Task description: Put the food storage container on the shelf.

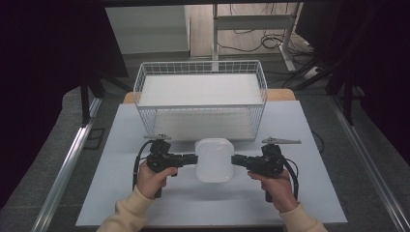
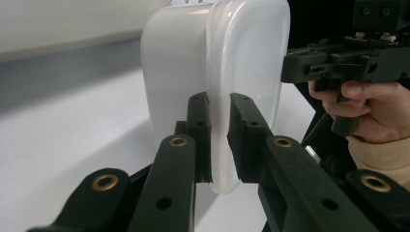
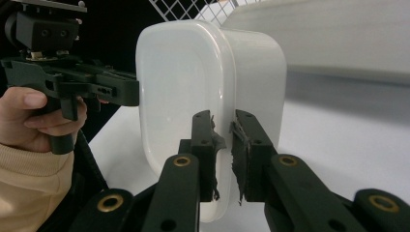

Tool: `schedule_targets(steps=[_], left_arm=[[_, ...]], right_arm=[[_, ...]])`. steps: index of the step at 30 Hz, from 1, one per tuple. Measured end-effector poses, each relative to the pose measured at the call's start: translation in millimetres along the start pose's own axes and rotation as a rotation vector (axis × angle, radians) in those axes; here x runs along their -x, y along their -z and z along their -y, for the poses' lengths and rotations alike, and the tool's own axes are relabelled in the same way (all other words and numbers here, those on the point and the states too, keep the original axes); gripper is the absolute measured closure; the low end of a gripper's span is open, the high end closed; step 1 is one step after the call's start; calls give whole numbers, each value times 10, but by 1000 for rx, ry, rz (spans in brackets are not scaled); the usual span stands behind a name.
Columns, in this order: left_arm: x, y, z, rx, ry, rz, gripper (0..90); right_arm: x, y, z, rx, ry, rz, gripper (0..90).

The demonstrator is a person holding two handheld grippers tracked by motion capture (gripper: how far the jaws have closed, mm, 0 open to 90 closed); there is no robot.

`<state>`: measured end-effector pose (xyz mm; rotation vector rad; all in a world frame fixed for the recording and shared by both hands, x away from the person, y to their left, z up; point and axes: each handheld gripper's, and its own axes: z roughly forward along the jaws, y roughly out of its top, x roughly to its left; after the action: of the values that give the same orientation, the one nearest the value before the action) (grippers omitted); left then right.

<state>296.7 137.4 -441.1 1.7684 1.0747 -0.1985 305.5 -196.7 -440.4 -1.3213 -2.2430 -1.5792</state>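
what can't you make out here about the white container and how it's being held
- Contents of the white container: its lid covers it in the high view, and its milky walls hide the inside in both gripper views.
- Whether it is off the table: not clear from above, and the jaws hide its lower edge in the left gripper view.
- How far the rim sits between the pads of the left gripper and right gripper: hidden by the jaws.
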Motion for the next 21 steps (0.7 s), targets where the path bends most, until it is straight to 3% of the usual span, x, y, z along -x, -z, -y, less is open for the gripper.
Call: schedule_targets(steps=[13, 21], left_arm=[[167, 177, -306, 50, -73, -16, 801], [233, 280, -471, 69, -97, -22, 802]], right_arm=[[-152, 115, -333, 49, 72, 7, 794], [-247, 164, -519, 67, 106, 11, 793]])
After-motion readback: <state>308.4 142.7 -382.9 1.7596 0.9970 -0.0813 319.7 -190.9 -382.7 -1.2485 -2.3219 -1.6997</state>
